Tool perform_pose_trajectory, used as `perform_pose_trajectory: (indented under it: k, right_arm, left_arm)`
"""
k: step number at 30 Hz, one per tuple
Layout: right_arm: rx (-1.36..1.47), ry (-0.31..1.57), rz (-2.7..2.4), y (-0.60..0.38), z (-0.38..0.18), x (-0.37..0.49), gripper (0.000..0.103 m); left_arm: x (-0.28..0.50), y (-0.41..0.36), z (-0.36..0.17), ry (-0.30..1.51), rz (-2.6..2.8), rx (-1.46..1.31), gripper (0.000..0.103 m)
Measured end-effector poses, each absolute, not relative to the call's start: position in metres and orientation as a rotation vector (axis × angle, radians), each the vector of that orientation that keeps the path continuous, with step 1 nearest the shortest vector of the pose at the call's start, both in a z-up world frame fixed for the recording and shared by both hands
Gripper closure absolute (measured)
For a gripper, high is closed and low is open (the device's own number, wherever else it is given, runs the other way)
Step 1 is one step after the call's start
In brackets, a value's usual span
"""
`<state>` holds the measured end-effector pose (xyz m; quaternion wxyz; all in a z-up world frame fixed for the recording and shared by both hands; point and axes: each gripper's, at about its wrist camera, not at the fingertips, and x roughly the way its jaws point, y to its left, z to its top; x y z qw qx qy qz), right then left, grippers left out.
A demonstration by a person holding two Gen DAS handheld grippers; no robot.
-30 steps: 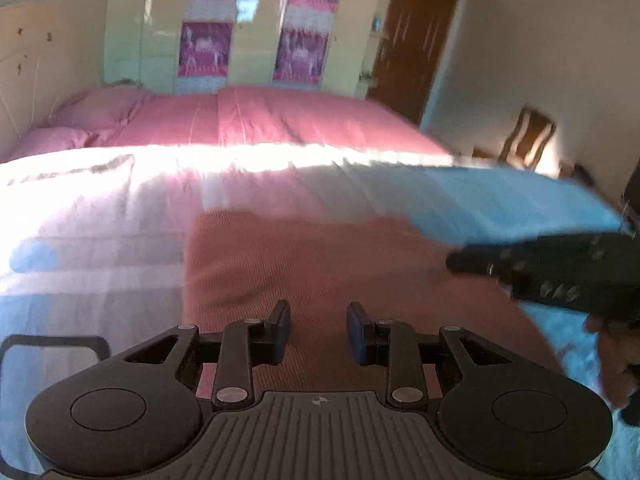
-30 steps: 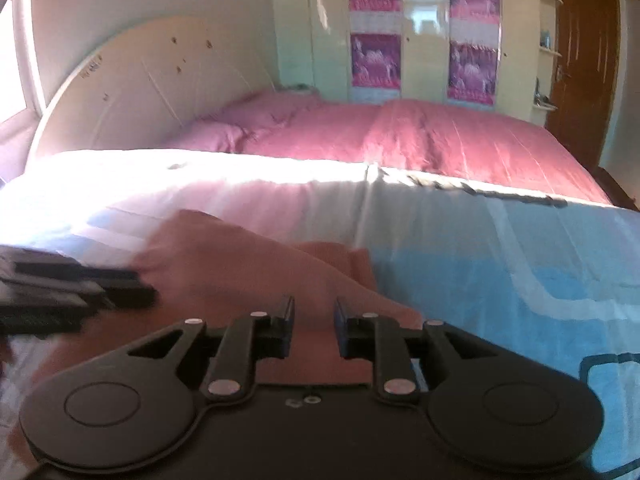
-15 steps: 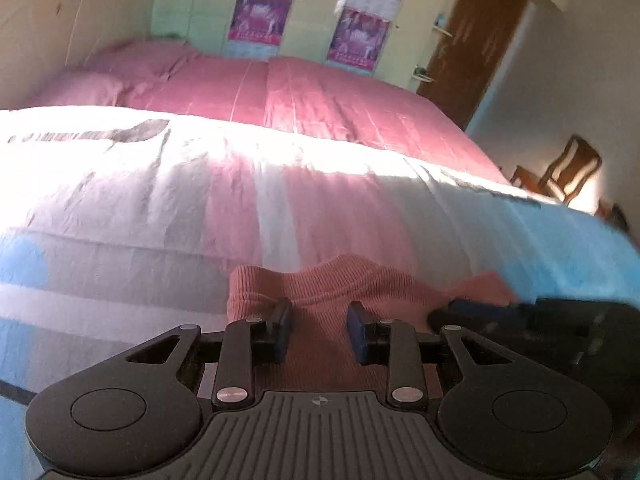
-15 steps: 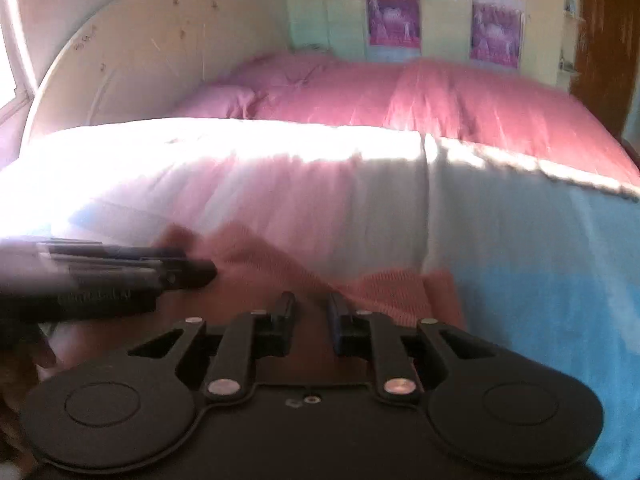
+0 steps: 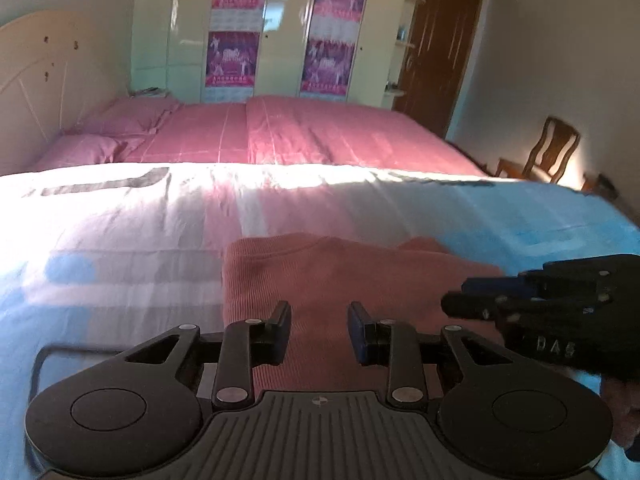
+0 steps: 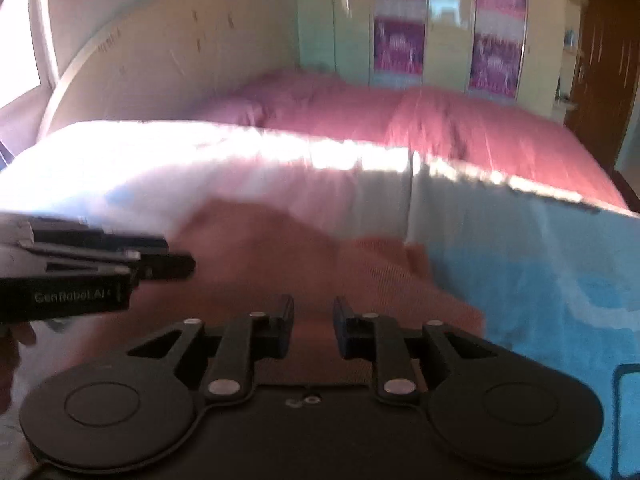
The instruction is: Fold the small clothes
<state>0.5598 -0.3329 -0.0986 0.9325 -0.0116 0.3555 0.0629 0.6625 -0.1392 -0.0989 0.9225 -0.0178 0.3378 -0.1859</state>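
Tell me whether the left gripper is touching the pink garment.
Cannot tell. In the left wrist view the left gripper has its fingers parted over the pink garment, with nothing pinched between them, but neither view shows whether the tips rest on the cloth.

The left tongs [image 5: 319, 330] hang over the near part of a rust-pink ribbed garment [image 5: 340, 280], their jaws a little apart with nothing pinched between them. The garment lies flat on the bed [image 5: 160, 232], on a sheet of white, pink and light-blue patches, with a small fold of cloth raised at its far right corner. The right tongs [image 5: 460, 300] reach in from the right edge of the bed, tips over the garment's right side; whether they touch it cannot be told. Beyond lie a pink bedspread [image 5: 300, 136], pillows [image 5: 92, 148], a pale headboard [image 5: 36, 80], a wardrobe with purple posters [image 5: 232, 28], a brown door [image 5: 444, 52] and a wooden chair [image 5: 548, 152].
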Motion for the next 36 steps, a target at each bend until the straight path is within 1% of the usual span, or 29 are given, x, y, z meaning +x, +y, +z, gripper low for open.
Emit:
perform_pose_trajectory:
  k: [1,3,5,7,8,10,13,15,17,19,20,23,24,26,27,28,29,30,31,32,33,34,35,36]
  right_arm:
    - [-0.016,0.720,0.147,-0.333,-0.094,0.549,0.079]
    - [-0.034,0.746,0.171,-0.328,-0.099,0.537,0.079]
    - [-0.086,0.865,0.172,-0.320,-0.123,0.542,0.080]
    - [-0.124,0.845,0.164,-0.315,-0.128,0.545,0.081]
    - [-0.128,0.849,0.159,-0.313,-0.122,0.545,0.081]
    - [-0.107,0.800,0.167,-0.314,-0.105,0.530,0.081]
    - [-0.109,0.749,0.191,-0.314,-0.087,0.500,0.081]
    - [-0.118,0.733,0.212,-0.313,-0.081,0.477,0.080]
    - [-0.113,0.753,0.221,-0.315,-0.085,0.470,0.079]
    - [-0.123,0.872,0.190,-0.316,-0.112,0.481,0.080]
    - [-0.119,0.886,0.186,-0.317,-0.125,0.482,0.080]
    - [-0.111,0.852,0.177,-0.315,-0.112,0.478,0.079]
    - [-0.100,0.809,0.191,-0.316,-0.104,0.471,0.076]
    - [-0.068,0.786,0.214,-0.319,-0.101,0.462,0.073]
    - [-0.066,0.832,0.216,-0.320,-0.111,0.464,0.068]
    - [-0.084,0.895,0.214,-0.322,-0.125,0.467,0.068]
    - [-0.096,0.867,0.223,-0.323,-0.125,0.462,0.068]
    - [-0.081,0.848,0.219,-0.327,-0.117,0.458,0.064]
    - [-0.048,0.821,0.217,-0.334,-0.109,0.454,0.054]
    - [0.000,0.772,0.220,-0.345,-0.100,0.449,0.046]
    - [0.040,0.731,0.216,-0.358,-0.094,0.445,0.035]
    - [0.078,0.701,0.198,-0.373,-0.091,0.445,0.034]
    - [0.119,0.689,0.171,-0.387,-0.090,0.448,0.035]
    - [0.167,0.695,0.151,-0.401,-0.093,0.454,0.040]
  left_arm:
    - [0.651,-0.138,-0.101,0.708,-0.387,-0.038,0.072]
    - [0.645,-0.139,-0.121,0.780,-0.387,-0.022,0.072]
    - [0.646,-0.138,-0.134,0.763,-0.399,-0.027,0.072]
    - [0.649,-0.140,-0.122,0.792,-0.386,-0.028,0.072]
    - [0.645,-0.139,-0.112,0.770,-0.387,-0.020,0.072]
    - [0.628,-0.132,-0.099,0.739,-0.391,-0.030,0.072]
    - [0.593,-0.119,-0.094,0.740,-0.385,-0.077,0.072]
    - [0.571,-0.118,-0.102,0.765,-0.365,-0.076,0.072]
    - [0.569,-0.119,-0.126,0.822,-0.340,-0.057,0.072]
    - [0.567,-0.119,-0.134,0.846,-0.323,-0.077,0.072]
    - [0.565,-0.120,-0.131,0.848,-0.315,-0.073,0.072]
    - [0.556,-0.112,-0.120,0.818,-0.301,-0.097,0.072]
    - [0.552,-0.108,-0.121,0.824,-0.287,-0.093,0.072]
    - [0.552,-0.102,-0.139,0.896,-0.278,-0.089,0.070]
    - [0.550,-0.097,-0.144,0.904,-0.276,-0.103,0.060]
    - [0.549,-0.091,-0.144,0.906,-0.274,-0.131,0.057]
    - [0.550,-0.083,-0.139,0.902,-0.273,-0.159,0.054]
    - [0.550,-0.079,-0.133,0.878,-0.267,-0.164,0.039]
    - [0.550,-0.073,-0.126,0.834,-0.247,-0.158,0.021]
    - [0.552,-0.069,-0.123,0.798,-0.236,-0.158,0.018]
    - [0.556,-0.064,-0.120,0.783,-0.236,-0.170,0.018]
    - [0.563,-0.060,-0.118,0.782,-0.244,-0.197,0.018]
    - [0.572,-0.055,-0.119,0.778,-0.263,-0.241,0.018]
    - [0.581,-0.052,-0.121,0.773,-0.280,-0.278,0.018]
